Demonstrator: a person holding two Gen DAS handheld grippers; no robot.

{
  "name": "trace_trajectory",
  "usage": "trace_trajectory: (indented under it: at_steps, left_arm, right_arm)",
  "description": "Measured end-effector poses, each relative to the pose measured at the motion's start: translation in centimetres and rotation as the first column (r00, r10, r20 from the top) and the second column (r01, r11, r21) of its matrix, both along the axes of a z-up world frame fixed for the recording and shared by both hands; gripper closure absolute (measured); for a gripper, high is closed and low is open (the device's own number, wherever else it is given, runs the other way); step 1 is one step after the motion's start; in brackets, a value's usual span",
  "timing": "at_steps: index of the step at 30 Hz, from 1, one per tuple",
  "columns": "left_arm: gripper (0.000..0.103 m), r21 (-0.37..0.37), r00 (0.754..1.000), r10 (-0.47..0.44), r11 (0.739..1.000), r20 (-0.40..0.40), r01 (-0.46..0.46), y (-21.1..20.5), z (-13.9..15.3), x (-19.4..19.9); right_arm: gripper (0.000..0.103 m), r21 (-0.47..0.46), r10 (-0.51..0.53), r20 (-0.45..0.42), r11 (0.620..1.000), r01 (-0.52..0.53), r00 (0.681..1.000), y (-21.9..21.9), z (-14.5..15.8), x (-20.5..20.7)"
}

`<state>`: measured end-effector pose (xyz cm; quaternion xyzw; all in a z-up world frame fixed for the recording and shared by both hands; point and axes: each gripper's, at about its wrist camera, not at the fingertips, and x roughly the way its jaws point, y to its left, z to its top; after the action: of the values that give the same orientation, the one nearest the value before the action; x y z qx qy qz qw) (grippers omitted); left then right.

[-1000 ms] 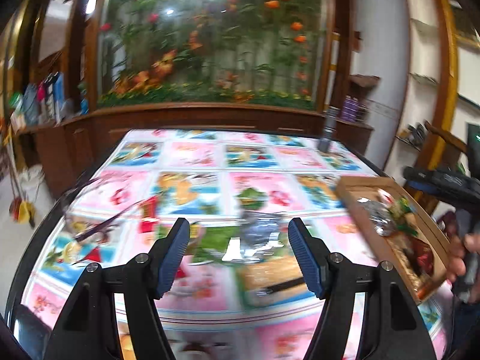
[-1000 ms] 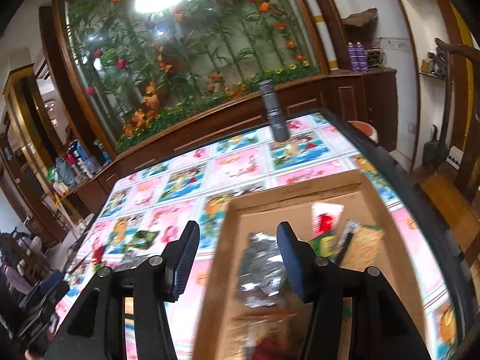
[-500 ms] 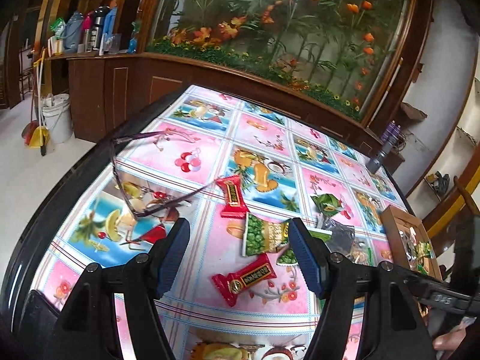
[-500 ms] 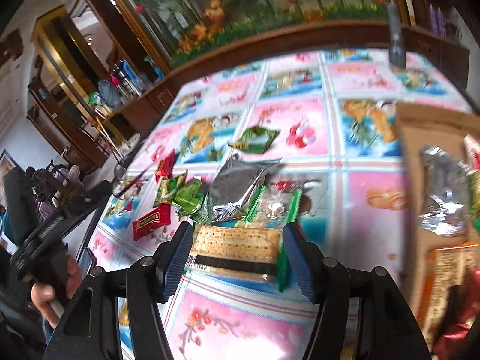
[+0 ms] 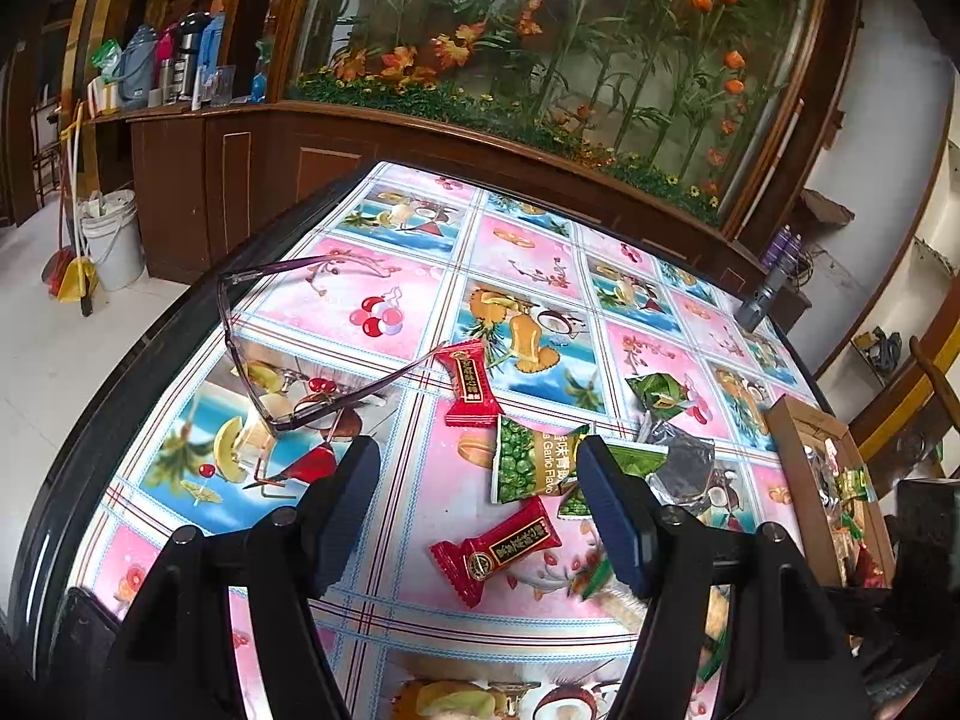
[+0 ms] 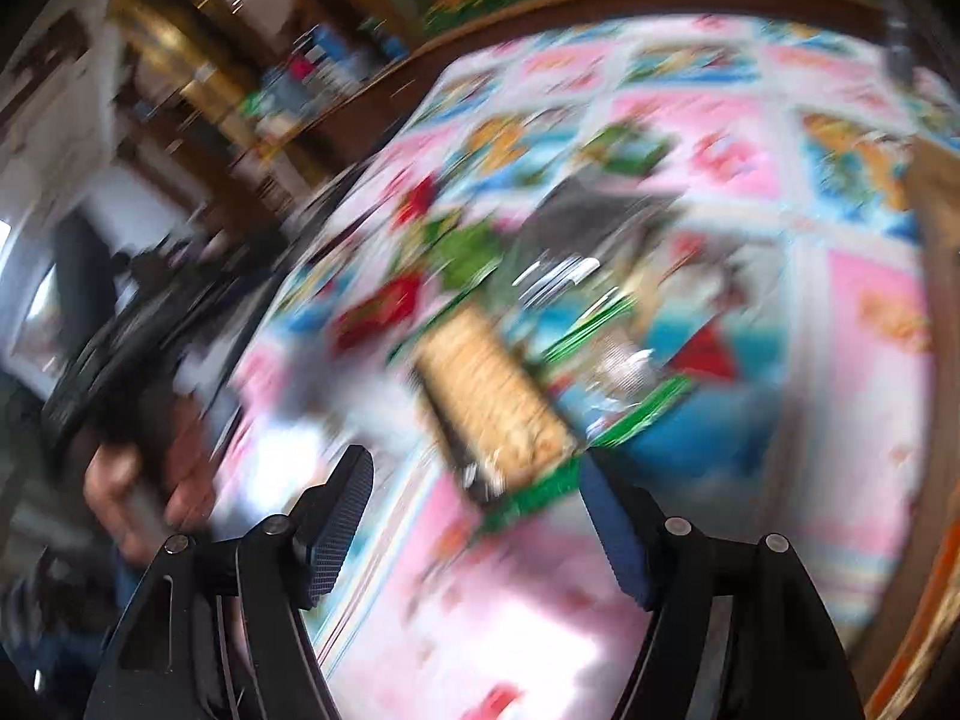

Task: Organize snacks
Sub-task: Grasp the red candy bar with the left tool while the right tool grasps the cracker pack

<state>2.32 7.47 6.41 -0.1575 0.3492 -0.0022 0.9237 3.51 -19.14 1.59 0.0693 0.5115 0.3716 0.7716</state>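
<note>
Both grippers wide open, nothing held. Left gripper [image 5: 477, 507] hangs over the table [image 5: 384, 294], w/ a red candy [image 5: 497, 546] lying flat between its fingers and a pea pack [image 5: 531, 465] just past it at 12 o'clock. Second red candy [image 5: 471, 385] further out at 11, a green wrapper [image 5: 660, 396] at 1, a foil bag [image 5: 687, 465] at 2 beside the right finger.

Right gripper [image 6: 474, 516] view is badly smeared by motion; fingers clearly spread and empty, a cracker pack [image 6: 492, 396] dead ahead at 12, close to the tips. Can't tell if touching.

Box [image 5: 786, 444] sits at 3 o'clock on the table's edge, already w/ several packs in it, contents too small to name.

So: partly done, I'd say. Some snacks boxed, but at least six loose on the cloth. Glasses [image 5: 282, 360] at 10 o'clock aren't a snack; prob. leave them. Cracker pack looks like the next pick.
</note>
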Motion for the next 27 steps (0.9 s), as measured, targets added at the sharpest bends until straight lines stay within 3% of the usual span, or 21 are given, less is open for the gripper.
trace_trajectory:
  at_steps: [5, 9, 12, 15, 16, 17, 24, 27]
  left_arm:
    - [0.036, 0.025, 0.998, -0.064, 0.998, -0.004, 0.064, -0.2, 0.1, 0.0]
    - [0.036, 0.061, 0.994, -0.109, 0.992, -0.018, 0.11, -0.6, -0.3, 0.2]
    - [0.036, 0.119, 0.985, -0.172, 0.978, -0.017, 0.172, -1.6, -0.3, 0.0]
    - [0.036, 0.19, 0.97, -0.243, 0.951, -0.029, 0.244, -3.2, -0.7, -0.2]
    - [0.036, 0.228, 0.964, -0.263, 0.937, -0.038, 0.264, -3.8, -0.9, -0.3]
    - [0.036, 0.247, 0.961, -0.273, 0.929, -0.046, 0.276, -4.2, -1.2, -0.3]
    - [0.037, 0.32, 0.948, -0.297, 0.892, -0.113, 0.318, -5.6, -2.9, 0.2]
    - [0.052, 0.351, 0.943, -0.299, 0.875, -0.148, 0.333, -6.3, -3.7, 0.4]
  right_arm:
    - [0.026, -0.102, -0.011, 0.188, 0.994, 0.031, 0.982, 1.3, 1.8, -0.2]
    - [0.026, -0.122, 0.075, 0.184, 0.991, -0.053, 0.98, 4.3, 0.7, -0.1]
    - [0.026, -0.235, 0.119, 0.254, 0.97, -0.058, 0.96, 6.6, 0.0, -0.5]
    - [0.035, -0.325, 0.154, 0.269, 0.944, -0.061, 0.951, 7.5, -1.7, -0.7]
    - [0.05, -0.342, 0.161, 0.317, 0.939, -0.046, 0.935, 7.3, -1.6, -1.0]
    - [0.052, -0.351, 0.162, 0.323, 0.936, -0.041, 0.932, 7.2, -1.6, -1.0]
    - [0.052, -0.247, -0.015, 0.254, 0.966, 0.08, 0.967, 3.0, -1.3, 1.2]
    - [0.052, -0.22, -0.032, 0.24, 0.972, 0.086, 0.97, 2.5, -1.2, 1.3]
